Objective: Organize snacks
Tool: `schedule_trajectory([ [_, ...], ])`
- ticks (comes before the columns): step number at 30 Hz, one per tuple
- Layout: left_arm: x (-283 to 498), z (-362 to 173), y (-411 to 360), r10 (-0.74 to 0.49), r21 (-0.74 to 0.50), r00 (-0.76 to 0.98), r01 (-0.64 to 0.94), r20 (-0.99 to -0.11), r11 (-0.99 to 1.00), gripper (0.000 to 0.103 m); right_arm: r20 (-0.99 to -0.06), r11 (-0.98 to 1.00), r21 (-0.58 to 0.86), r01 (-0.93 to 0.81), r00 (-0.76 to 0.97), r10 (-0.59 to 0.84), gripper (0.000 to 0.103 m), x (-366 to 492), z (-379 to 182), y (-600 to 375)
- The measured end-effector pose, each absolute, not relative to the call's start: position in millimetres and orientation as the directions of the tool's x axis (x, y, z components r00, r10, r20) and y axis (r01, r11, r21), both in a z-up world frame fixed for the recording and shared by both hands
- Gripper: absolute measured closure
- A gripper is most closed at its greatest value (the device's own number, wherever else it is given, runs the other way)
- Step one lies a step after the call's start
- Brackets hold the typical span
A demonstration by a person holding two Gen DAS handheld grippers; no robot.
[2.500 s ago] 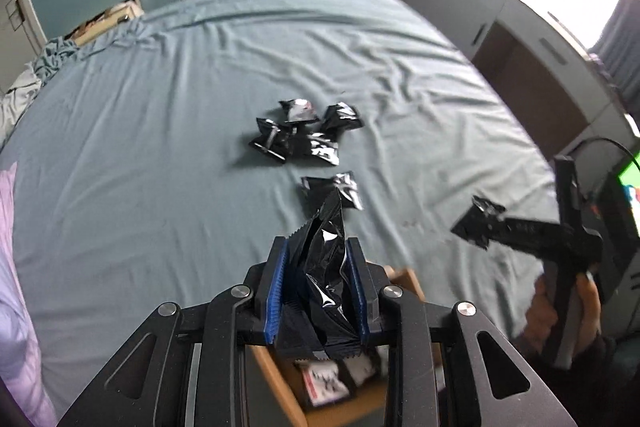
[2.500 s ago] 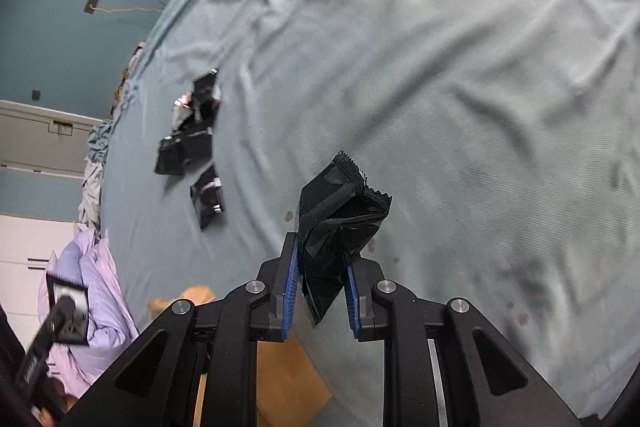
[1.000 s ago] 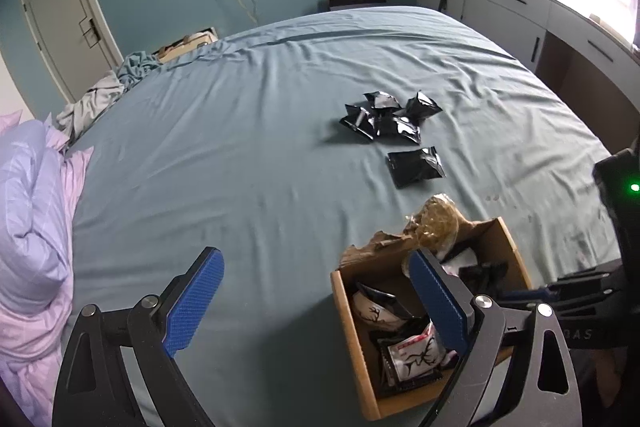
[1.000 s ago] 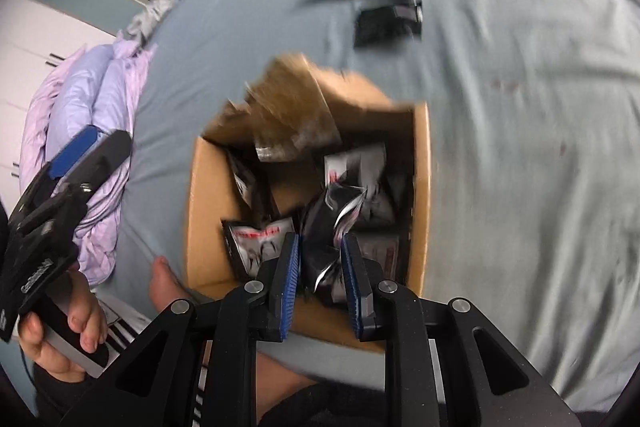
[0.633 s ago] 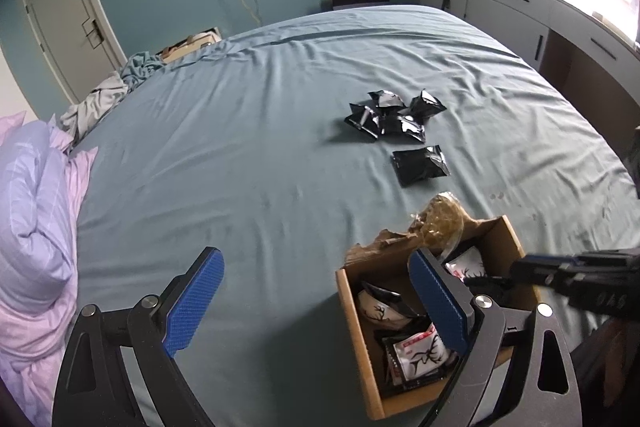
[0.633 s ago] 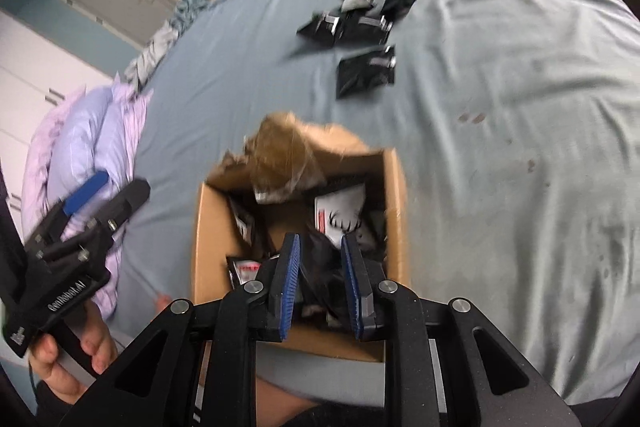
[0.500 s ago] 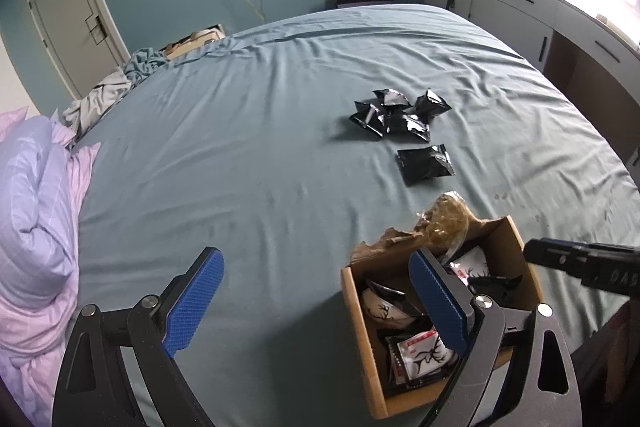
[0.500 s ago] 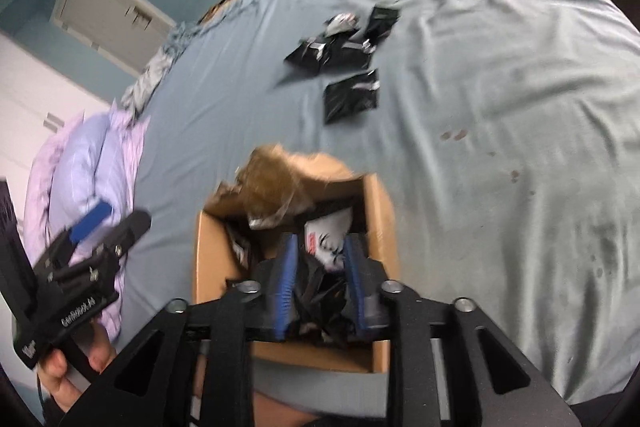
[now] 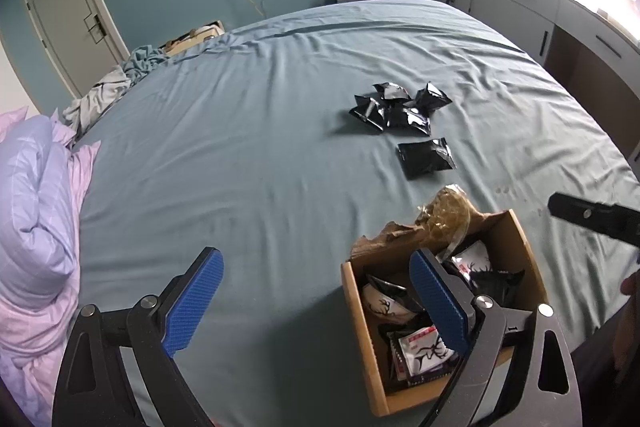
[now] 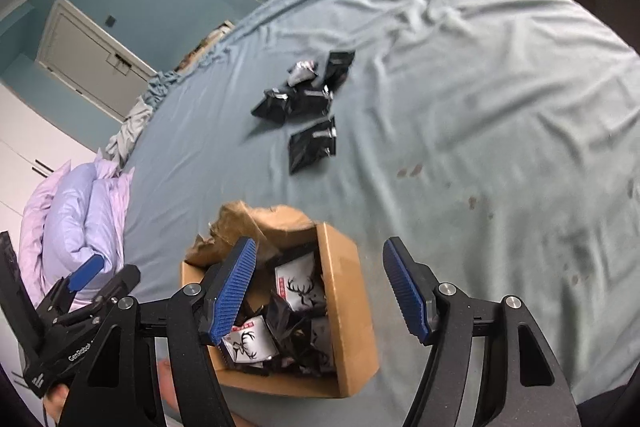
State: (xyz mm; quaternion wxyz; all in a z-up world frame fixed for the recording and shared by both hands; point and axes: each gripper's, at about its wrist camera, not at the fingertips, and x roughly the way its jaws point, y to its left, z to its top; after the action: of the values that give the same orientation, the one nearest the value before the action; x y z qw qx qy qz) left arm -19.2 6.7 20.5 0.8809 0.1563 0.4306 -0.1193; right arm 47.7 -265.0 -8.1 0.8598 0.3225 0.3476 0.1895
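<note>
A cardboard box (image 9: 528, 259) (image 10: 352, 307) sits at the near edge of the blue-grey bed, with several black and white snack packets (image 9: 420, 347) (image 10: 296, 291) inside. A pile of black packets (image 9: 396, 109) (image 10: 304, 93) lies farther out, with one single black packet (image 9: 426, 159) (image 10: 312, 145) between pile and box. My left gripper (image 9: 316, 295) is open and empty, low at the box's left. My right gripper (image 10: 324, 287) is open and empty just above the box.
A crumpled brown paper flap (image 9: 444, 211) (image 10: 240, 223) sticks up from the box's far side. A lilac duvet (image 9: 32, 211) is bunched at the left. White cabinets (image 9: 540, 15) line the right wall. A door (image 9: 68, 23) is at far left.
Both grippers let go of their black packets over the box: the left opened first, the right just now. The right gripper has drawn back and up from the box.
</note>
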Motion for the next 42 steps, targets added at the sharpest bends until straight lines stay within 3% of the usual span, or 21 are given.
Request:
schedule_trajectory([
  [8,-15.2,14.5,7.5,-0.077,0.154,0.567,0.348,-0.82,0.925,0.007,-0.479,0.706,0.693,-0.145,0.639,0.602,0.038,48.8,-7.5,-272.5],
  [15,-10.0,3.8,2.5,-0.103,0.1,0.487,0.372,-0.867,0.923,0.007,-0.55,0.711,0.7,-0.071,0.583,0.599,0.038,74.0,-14.1,-275.9],
  [25,-22.9,9.4,-13.0,-0.205,0.007,0.425,0.446,-0.882,0.895,0.007,-0.487,0.632,0.768,-0.105,0.545,0.683,0.038,96.6,-17.7,-276.1],
  [31,-29.8,19.0,-21.5,-0.258,-0.023,0.424,0.485,-0.868,0.874,0.006,-0.51,0.657,0.749,-0.09,0.556,0.657,0.038,114.8,-21.9,-279.7],
  [42,-32.0,9.1,-33.0,-0.241,-0.001,0.383,0.531,-0.892,0.847,0.003,-0.526,0.642,0.765,-0.044,0.533,0.663,0.038,166.0,-31.9,-275.3],
])
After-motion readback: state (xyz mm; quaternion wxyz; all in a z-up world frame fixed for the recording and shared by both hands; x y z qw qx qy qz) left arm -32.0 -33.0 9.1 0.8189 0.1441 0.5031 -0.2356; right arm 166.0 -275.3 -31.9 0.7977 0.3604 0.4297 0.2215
